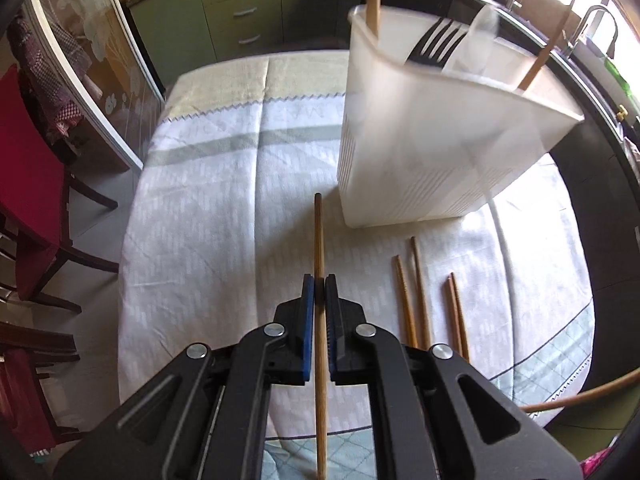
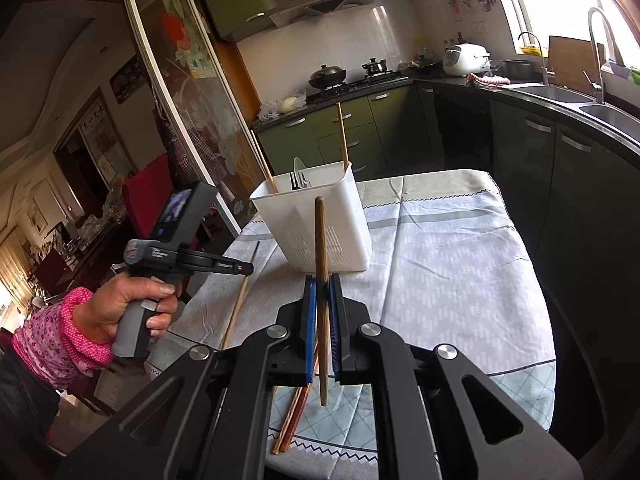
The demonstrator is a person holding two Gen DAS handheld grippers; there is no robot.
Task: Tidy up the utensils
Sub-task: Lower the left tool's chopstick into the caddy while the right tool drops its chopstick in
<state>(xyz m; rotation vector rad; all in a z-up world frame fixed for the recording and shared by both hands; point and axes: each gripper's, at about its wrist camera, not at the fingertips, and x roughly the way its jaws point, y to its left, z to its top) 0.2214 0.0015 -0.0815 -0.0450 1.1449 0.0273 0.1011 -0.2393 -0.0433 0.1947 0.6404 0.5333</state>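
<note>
Left gripper [image 1: 319,280]: jaws closed on one chopstick [image 1: 319,240], tip projecting ahead of the jaws. Right gripper [image 2: 322,280]: jaws closed on a second chopstick [image 2: 321,240], slightly tilted. White holder [image 1: 420,152] stands ahead, right of the left jaws; four loose chopsticks [image 1: 416,292] lie on the surface [image 1: 208,200] beside them.

Risks: thin round sticks may pivot in the pads; a tip catching the rim could tip the light holder.

caddy [image 1: 420,152] on tablecloth [image 1: 224,200] | fork [image 1: 434,44], probably spoon [image 1: 482,36] inside | loose chopsticks [image 1: 424,304] before caddy
</note>
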